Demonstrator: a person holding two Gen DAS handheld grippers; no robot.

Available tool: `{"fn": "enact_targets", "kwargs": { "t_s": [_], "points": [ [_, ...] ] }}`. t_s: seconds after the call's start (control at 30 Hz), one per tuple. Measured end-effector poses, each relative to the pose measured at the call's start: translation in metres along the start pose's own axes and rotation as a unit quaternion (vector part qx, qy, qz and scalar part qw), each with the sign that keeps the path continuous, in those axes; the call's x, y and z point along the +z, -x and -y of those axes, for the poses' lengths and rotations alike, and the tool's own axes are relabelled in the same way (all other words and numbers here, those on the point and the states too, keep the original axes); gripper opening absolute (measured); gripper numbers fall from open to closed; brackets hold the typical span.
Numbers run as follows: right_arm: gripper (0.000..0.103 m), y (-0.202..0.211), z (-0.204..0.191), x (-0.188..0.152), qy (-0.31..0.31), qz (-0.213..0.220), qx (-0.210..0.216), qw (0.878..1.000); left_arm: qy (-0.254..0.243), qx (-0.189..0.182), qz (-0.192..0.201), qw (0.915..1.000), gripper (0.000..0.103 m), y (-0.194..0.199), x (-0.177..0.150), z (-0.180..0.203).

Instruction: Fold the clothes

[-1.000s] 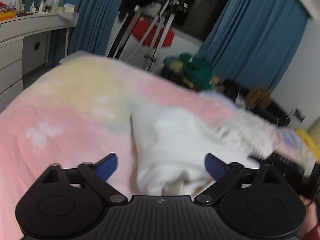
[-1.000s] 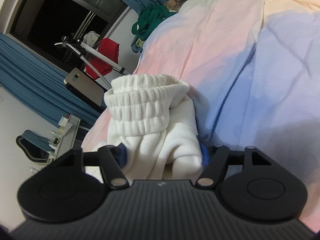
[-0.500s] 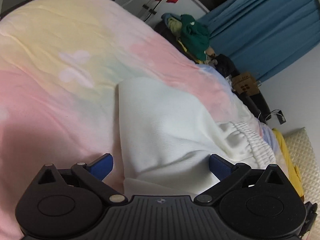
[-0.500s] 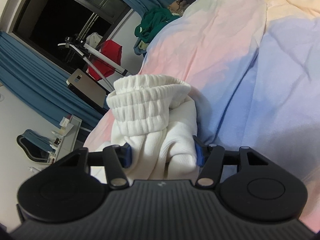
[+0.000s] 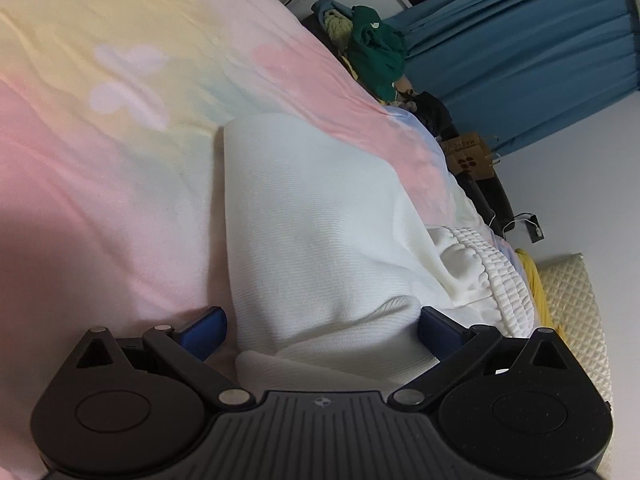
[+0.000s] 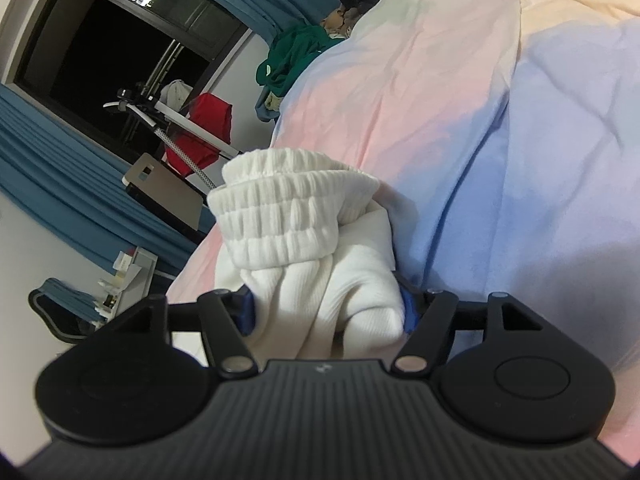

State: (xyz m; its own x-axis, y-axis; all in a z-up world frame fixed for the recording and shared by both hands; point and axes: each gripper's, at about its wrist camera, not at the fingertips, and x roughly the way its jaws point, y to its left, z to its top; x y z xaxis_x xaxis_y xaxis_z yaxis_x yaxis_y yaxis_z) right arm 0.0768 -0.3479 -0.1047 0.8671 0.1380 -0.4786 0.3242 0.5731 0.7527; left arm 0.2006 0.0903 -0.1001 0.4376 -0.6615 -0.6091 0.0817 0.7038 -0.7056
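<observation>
Clearly the white garment [image 5: 320, 248] lies mid-frame on the pastel bedspread [image 5: 120, 160]; left gripper [image 5: 320, 326] straddles its fold, released, while right gripper [image 6: 326, 312] is opening around the bunched waistband end to lay it down.

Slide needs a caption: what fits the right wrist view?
Right gripper, jaws opening, around bunched white ribbed garment on pastel bedspread.

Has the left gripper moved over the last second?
Yes. The left gripper dipped toward the bed: the curtains and green clothes pile slid to the upper edge of its view.
</observation>
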Motion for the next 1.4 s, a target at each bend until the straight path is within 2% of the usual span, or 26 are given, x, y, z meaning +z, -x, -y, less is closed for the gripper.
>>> {"fn": "enact_targets", "kwargs": {
  "t_s": [0.1,0.3,0.5,0.73,1.0,1.2,1.4],
  "points": [
    [0.068,0.001,-0.001,0.000,-0.002,-0.003,-0.003,1.000,-0.004,-0.004,-0.008,0.9999,0.098,-0.004,0.002,0.001],
    [0.067,0.003,-0.004,0.003,0.009,-0.008,-0.009,1.000,-0.003,-0.004,0.004,1.0000,0.095,-0.009,0.005,0.006],
    [0.061,0.008,-0.005,0.003,0.020,-0.013,-0.014,1.000,-0.009,0.007,0.010,0.9999,0.090,0.002,-0.002,0.009],
    [0.052,0.015,-0.007,0.006,0.028,-0.019,-0.004,0.999,-0.024,0.055,0.032,0.9977,0.079,0.007,-0.011,0.029],
    [0.047,0.032,-0.019,0.015,0.039,-0.010,0.038,0.998,-0.067,0.108,0.050,0.9906,0.062,0.027,-0.022,0.071],
    [0.045,0.055,-0.032,0.038,0.045,0.017,0.083,0.995,-0.075,0.102,0.053,0.9905,0.059,0.045,-0.018,0.112],
    [0.045,0.075,-0.033,0.088,0.030,0.072,0.127,0.989,-0.113,0.075,0.086,0.9869,0.059,0.048,0.002,0.187]
  ]
}}
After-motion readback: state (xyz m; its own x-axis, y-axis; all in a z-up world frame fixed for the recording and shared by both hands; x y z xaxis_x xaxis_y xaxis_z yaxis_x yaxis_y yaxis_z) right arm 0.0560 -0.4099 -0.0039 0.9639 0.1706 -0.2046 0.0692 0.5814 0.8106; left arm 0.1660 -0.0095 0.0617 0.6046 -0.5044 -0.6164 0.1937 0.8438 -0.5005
